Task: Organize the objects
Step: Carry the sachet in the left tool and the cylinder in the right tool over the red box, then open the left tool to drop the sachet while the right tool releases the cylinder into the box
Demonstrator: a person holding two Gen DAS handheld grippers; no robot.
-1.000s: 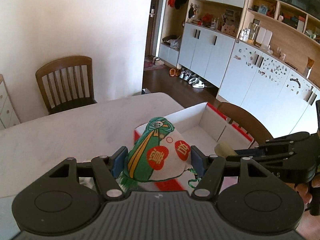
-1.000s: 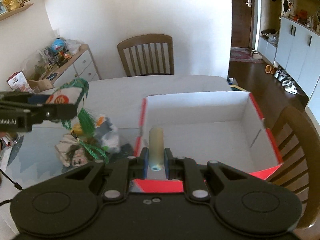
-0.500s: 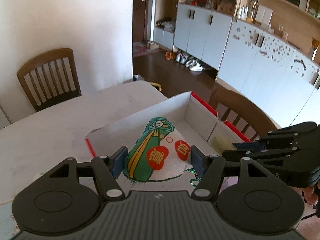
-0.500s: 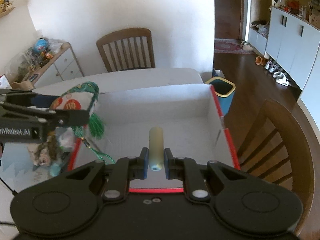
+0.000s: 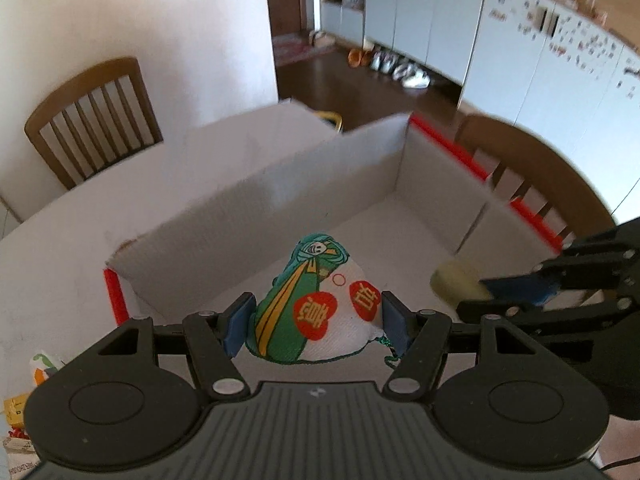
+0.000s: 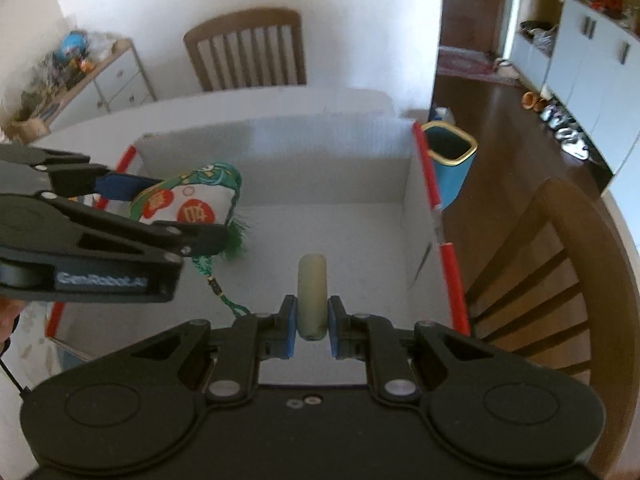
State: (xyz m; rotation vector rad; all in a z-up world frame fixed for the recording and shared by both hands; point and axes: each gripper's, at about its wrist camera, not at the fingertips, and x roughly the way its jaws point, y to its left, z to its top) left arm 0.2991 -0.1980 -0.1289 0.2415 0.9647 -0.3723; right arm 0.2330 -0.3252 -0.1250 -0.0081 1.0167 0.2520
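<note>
A white counter point(image 5: 80, 220) carries an open white box point(image 6: 320, 160) with red edges, and both grippers hang over its inside. The left gripper point(image 5: 316, 322) has its jaws closed against the sides of a green and white fabric pouch point(image 5: 320, 312), whose green tassel cord point(image 6: 224, 292) dangles toward the box floor. The right gripper point(image 6: 312, 328) has its jaws pinched narrowly on a pale yellow cylinder point(image 6: 312, 296) pointing forward above the box.

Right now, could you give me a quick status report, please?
Left tool shut on pouch. Right tool shut on cylinder. Both above box. Nothing in the way.
</note>
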